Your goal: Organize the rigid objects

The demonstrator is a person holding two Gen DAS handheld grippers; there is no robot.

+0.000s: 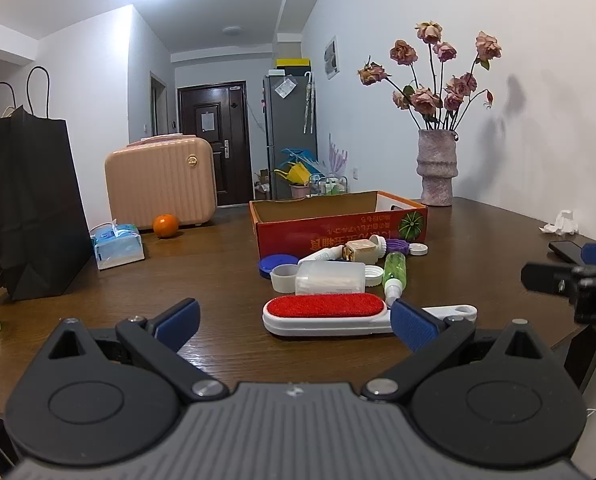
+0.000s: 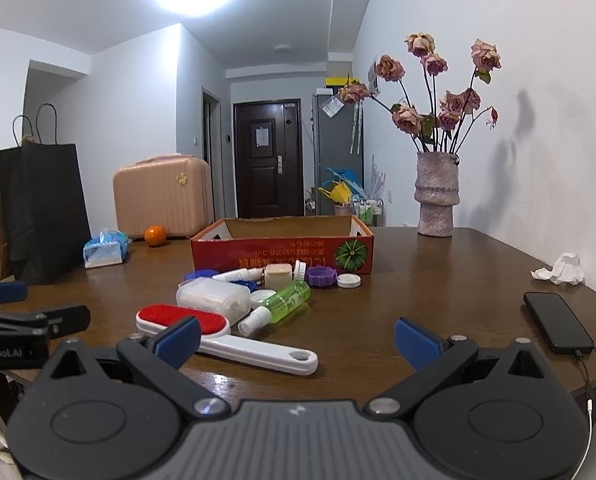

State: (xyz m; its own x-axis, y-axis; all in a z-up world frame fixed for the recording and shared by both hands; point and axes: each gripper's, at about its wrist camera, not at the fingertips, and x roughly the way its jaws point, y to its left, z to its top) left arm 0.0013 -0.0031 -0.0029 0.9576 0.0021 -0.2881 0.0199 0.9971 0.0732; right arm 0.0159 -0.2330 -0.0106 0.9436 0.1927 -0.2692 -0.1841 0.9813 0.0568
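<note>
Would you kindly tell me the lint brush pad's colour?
Red, on the white-handled lint brush; clearest in the left wrist view.

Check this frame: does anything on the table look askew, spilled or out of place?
Yes. The green spray bottle lies on its side in a jumble of loose lids and containers outside the red cardboard box. A crumpled tissue sits near the table's right edge.

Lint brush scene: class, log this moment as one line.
left tool: open | right tool: open | lint brush: on table, untouched | cardboard box: behind clutter
</note>
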